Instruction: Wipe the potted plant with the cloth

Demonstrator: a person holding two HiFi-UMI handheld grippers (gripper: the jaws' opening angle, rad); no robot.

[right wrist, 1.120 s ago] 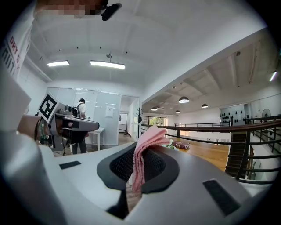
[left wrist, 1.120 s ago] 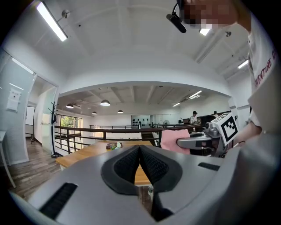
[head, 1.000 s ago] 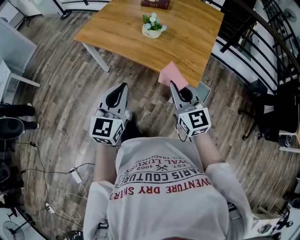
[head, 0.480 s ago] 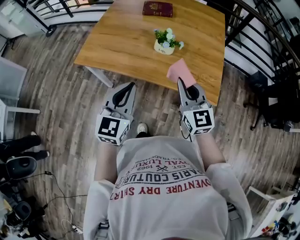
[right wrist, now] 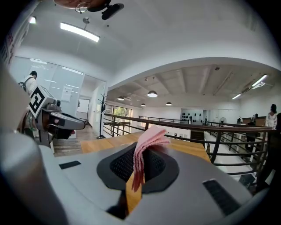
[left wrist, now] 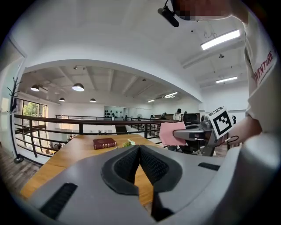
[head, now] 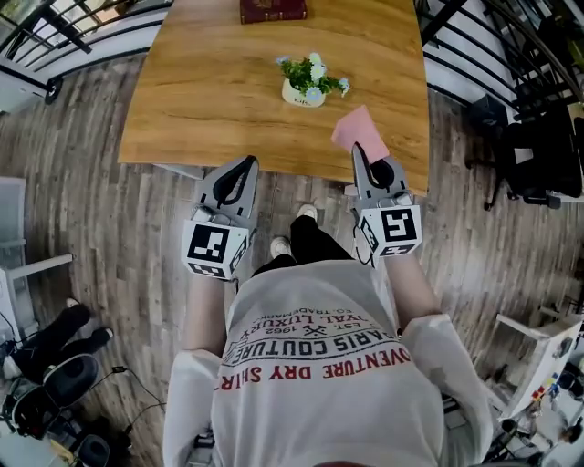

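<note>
A small potted plant (head: pixel 308 82) with white flowers in a pale pot stands on the wooden table (head: pixel 210 91); the left gripper view shows the plant (left wrist: pixel 128 143) small, beside a book. My right gripper (head: pixel 359 148) is shut on a folded pink cloth (head: pixel 359 130), held over the table's near right edge, short of the plant. In the right gripper view the cloth (right wrist: pixel 147 143) sticks up between the pads. My left gripper (head: pixel 251 161) is shut and empty, at the table's near edge, left of the plant.
A dark red book (head: pixel 272 10) lies at the table's far side. Black railings (head: pixel 511 55) run to the right and far left. The person's shoes (head: pixel 294 230) stand on the wood floor below the table edge. A black chair (head: pixel 538 155) is at right.
The view has swung so that the table sits straight ahead and closer. Both grippers have come up to its near edge, the right one still carrying the pink cloth.
</note>
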